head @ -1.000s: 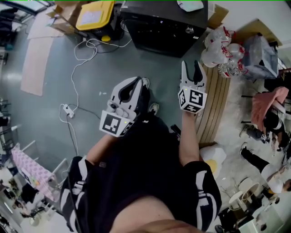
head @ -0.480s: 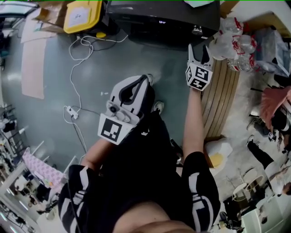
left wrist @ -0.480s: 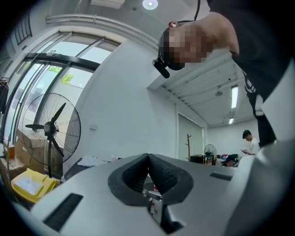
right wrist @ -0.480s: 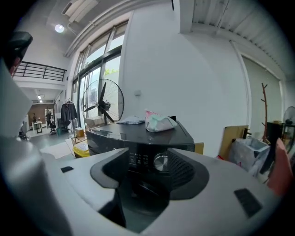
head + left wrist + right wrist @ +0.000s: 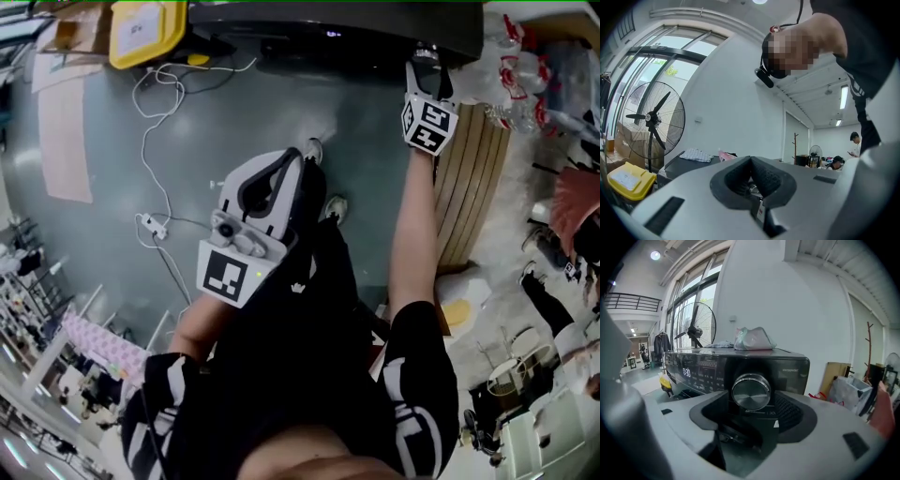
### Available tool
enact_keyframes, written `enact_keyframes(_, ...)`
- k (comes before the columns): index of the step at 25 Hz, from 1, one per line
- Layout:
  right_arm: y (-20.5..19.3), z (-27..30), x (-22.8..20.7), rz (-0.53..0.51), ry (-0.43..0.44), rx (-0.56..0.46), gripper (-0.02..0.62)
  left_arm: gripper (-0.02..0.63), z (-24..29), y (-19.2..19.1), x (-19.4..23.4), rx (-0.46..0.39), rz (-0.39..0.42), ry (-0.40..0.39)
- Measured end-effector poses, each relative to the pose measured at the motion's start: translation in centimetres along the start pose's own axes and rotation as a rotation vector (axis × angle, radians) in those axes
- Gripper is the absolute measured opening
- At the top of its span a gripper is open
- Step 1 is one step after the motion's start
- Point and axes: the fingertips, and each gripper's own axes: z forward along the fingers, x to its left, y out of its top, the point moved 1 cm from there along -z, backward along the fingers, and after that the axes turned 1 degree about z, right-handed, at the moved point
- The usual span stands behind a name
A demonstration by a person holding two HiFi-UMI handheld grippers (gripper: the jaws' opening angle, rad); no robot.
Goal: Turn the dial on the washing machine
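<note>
Counting one dial [image 5: 751, 392], one washing machine [image 5: 708, 366], two grippers | dial round, brushed silver, just beyond fingertips of right gripper [image 5: 427, 73] (untouched) | its jaws wide, just opened further | left gripper [image 5: 751, 160] pinched together, empty

Right arm outstretched, right tongs [image 5: 427, 75] with jaws just opened wide, empty; left tongs [image 5: 291, 161] held level before the torso, jaws together.

Dial [image 5: 751, 392]: round, brushed silver, facing the camera; centre of the right gripper view.
Washing machine [image 5: 708, 369]: glossy black, upright; dial at its front's right end; spans the head view's top edge.
</note>
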Motion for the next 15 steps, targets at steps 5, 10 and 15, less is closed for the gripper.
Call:
enact_keyframes(5,0.1,1.0,-0.1,-0.018,-0.008,-0.002,0.294,0.021,0.5,-0.1,0.3,-0.006,-0.008,0.01)
enact_keyframes(10,0.2,1.2,-0.7,0.24,0.06,-0.009,0.287,0.021,0.5,-0.6,0.3,0.0,-0.021,0.012)
enact_keyframes(15,0.3,0.9,-1.2,0.411,0.067,-0.026,0.291,0.021,0.0,-1.0,0.0,0.006,-0.034,0.014)
